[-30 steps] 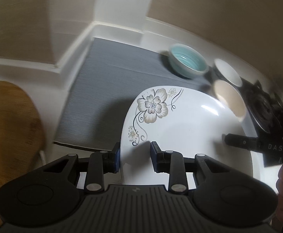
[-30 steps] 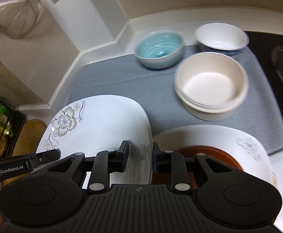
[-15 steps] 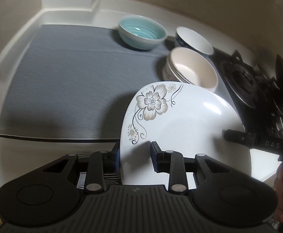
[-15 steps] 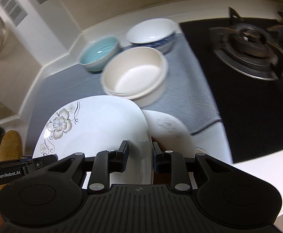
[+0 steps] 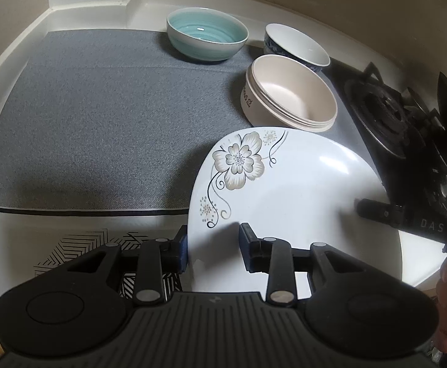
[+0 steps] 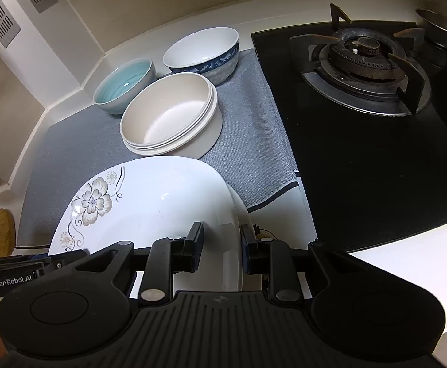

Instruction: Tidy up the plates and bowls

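Both grippers pinch floral plate (image 5: 285, 190) rims: left gripper (image 5: 213, 247) near-left, right gripper (image 6: 220, 245) right | glazed, slippery, breakable.

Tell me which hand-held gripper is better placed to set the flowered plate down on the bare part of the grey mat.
Probably the left hand-held gripper. Both grip the flowered plate, but the left holds the rim beside the bare grey mat; the right hand-held gripper holds the stove side.

Dim, sharp frames — fisheye-bent edges, dark corner vignetting.
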The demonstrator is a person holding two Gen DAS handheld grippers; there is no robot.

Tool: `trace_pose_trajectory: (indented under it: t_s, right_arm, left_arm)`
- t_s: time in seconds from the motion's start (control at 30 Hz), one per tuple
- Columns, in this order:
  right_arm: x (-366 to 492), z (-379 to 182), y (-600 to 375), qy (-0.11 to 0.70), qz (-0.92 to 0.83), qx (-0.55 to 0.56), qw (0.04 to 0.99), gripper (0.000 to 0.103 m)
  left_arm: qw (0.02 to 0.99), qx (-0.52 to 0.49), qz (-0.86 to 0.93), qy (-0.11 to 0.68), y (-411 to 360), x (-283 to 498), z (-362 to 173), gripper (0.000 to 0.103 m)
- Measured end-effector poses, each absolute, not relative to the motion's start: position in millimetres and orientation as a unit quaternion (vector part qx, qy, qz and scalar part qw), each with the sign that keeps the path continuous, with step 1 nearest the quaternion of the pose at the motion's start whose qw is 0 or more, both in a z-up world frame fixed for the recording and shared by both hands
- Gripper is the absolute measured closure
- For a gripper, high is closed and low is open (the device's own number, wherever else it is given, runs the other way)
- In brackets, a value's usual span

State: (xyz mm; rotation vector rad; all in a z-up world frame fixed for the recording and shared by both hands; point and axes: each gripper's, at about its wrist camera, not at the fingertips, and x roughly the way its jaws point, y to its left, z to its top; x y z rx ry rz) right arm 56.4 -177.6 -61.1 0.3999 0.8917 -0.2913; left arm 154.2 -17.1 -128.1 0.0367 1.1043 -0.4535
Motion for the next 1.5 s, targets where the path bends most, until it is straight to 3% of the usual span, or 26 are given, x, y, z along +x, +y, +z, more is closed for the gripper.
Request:
trace_pose_trajectory:
  t_s: [0.7,1.5]
  right_arm:
    - [53,-67,-168,0.407,-0.145,0.165,0.887,0.071]
    - [52,-45,-187,0.411,-0.164,0.239,0.864,0.07]
  left_arm:
    - [0.833,0.012,-0.214,0.51,-12,148,-128,0.066]
    - [0.829,0.038,-0.232,0.507,-15,144,-125,0.066]
